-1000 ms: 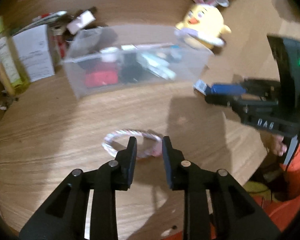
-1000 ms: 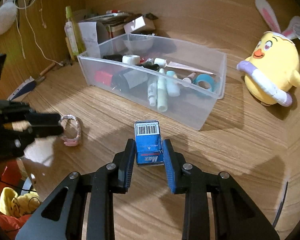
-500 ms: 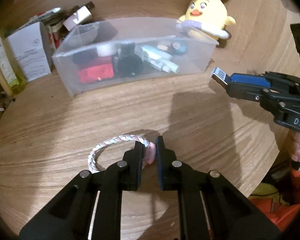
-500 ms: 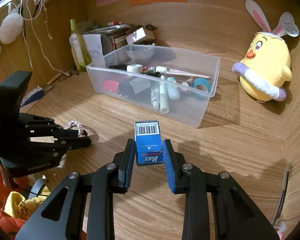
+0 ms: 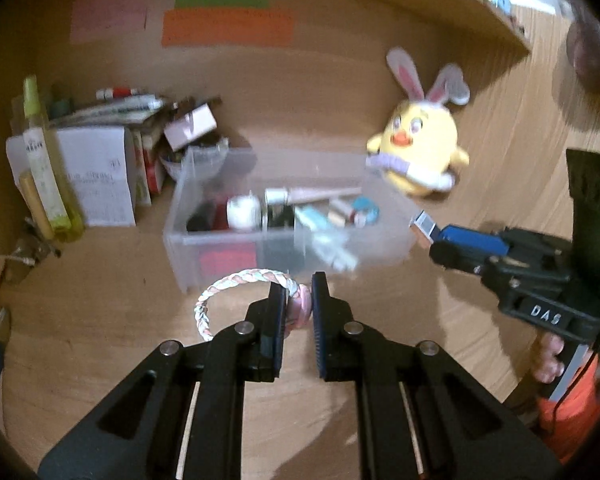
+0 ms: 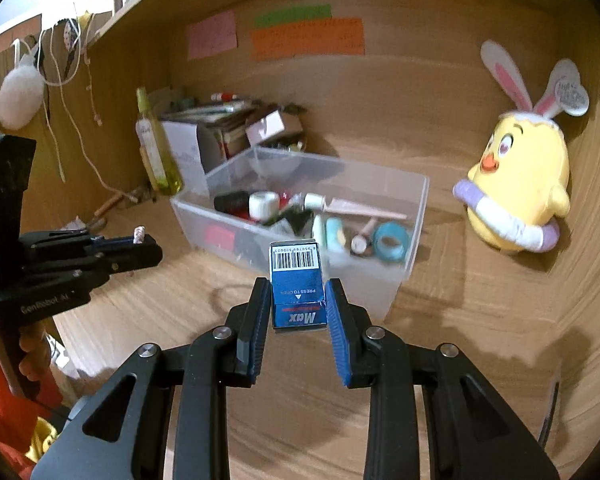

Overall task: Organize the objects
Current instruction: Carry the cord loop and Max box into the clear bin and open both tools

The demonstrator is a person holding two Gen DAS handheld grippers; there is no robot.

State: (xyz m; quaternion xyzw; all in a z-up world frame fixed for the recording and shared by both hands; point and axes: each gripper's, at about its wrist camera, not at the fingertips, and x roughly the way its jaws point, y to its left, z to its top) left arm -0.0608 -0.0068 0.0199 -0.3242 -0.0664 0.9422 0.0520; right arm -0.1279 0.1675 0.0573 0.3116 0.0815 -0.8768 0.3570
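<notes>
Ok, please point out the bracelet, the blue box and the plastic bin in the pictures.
bracelet (image 5: 236, 280), left wrist view, on the braided loop left of the jaws.
blue box (image 6: 297, 294), right wrist view, on its blue face below the barcode.
bin (image 6: 414, 216), right wrist view, on its right wall.

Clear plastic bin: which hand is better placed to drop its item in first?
Probably the right: its gripper holds the blue box just before the bin. The left gripper with the braided bracelet looks slightly farther.
</notes>
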